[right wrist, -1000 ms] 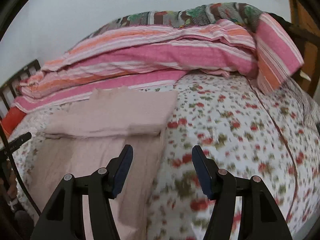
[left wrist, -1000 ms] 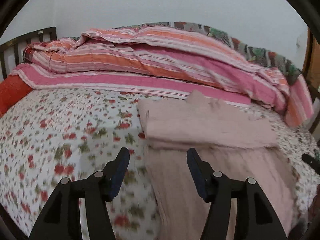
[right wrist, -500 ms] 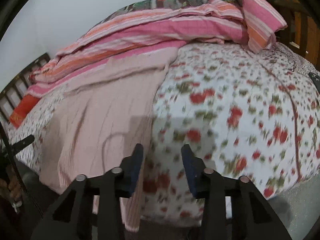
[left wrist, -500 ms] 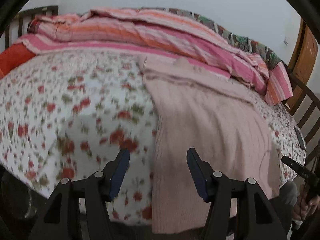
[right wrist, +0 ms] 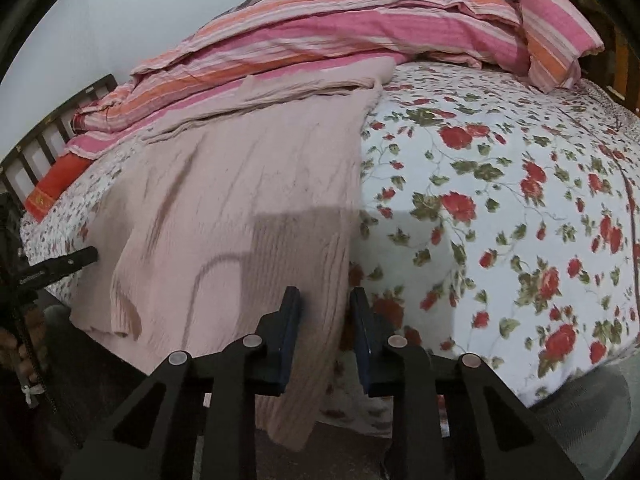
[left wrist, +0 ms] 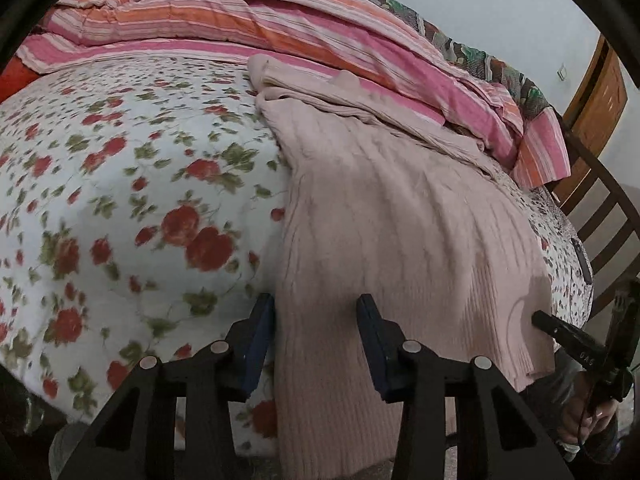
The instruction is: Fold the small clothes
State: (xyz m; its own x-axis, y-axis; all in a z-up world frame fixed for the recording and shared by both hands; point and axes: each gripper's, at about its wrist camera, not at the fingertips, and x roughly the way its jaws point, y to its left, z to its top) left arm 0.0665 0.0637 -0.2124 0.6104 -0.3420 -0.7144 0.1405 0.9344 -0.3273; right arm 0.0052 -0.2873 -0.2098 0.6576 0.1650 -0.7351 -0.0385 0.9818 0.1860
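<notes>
bed (left wrist: 120,184): floral sheet, striped quilt (left wrist: 320,28) at back | pink knit garment (left wrist: 400,232): spread over near edge, hem hanging | left hand-held gripper (left wrist: 316,340): jaws just closing, hem corner between, pads not pressing | right hand-held gripper (right wrist: 325,332): same, opposite corner

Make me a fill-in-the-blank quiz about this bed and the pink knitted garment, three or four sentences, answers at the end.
1. The pink knitted garment lies on a bedsheet printed with red ____.
2. The garment's near end hangs over the ____ of the bed.
3. The quilt piled behind the garment has a ____ pattern.
4. The garment's side edge sits between the fingers of the right gripper and of the ____ gripper.

Answers: flowers; edge; striped; left
</notes>
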